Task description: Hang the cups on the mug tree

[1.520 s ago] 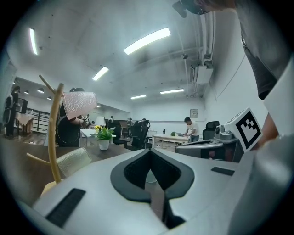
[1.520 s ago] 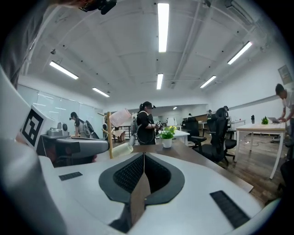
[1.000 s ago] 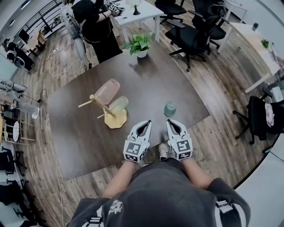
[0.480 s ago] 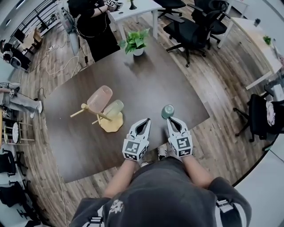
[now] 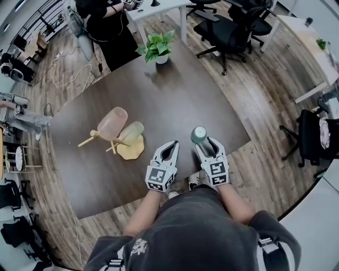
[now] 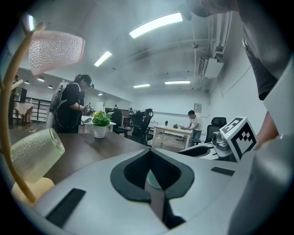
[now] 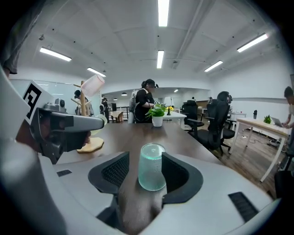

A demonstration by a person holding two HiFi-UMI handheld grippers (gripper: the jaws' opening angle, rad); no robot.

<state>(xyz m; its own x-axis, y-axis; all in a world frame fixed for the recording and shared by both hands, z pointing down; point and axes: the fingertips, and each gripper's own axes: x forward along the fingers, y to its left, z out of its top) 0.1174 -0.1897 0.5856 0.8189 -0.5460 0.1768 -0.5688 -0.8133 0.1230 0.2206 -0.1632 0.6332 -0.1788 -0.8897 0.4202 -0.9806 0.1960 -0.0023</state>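
A wooden mug tree [image 5: 117,142] stands left of centre on the dark table [image 5: 175,95], with a pink cup [image 5: 112,123] and a pale yellow-green cup [image 5: 131,132] hung on its pegs. A teal ribbed cup [image 5: 199,134] stands upright near the table's front edge. My right gripper [image 5: 207,143] is open; its jaws have just been opening and the teal cup [image 7: 152,166] stands between them, with a gap on its left side. My left gripper [image 5: 171,146] is shut and empty, right of the tree's base. In the left gripper view the pink cup [image 6: 55,50] and yellow-green cup [image 6: 34,153] show at far left.
A potted plant [image 5: 157,48] sits at the table's far edge. A person [image 5: 103,21] stands behind it by a white desk [image 5: 159,8]. Black office chairs [image 5: 233,34] stand at the back right. The table's front edge lies just under both grippers.
The right gripper has moved forward to the teal cup and its jaws have opened around it. The left gripper stays shut and has shifted little.
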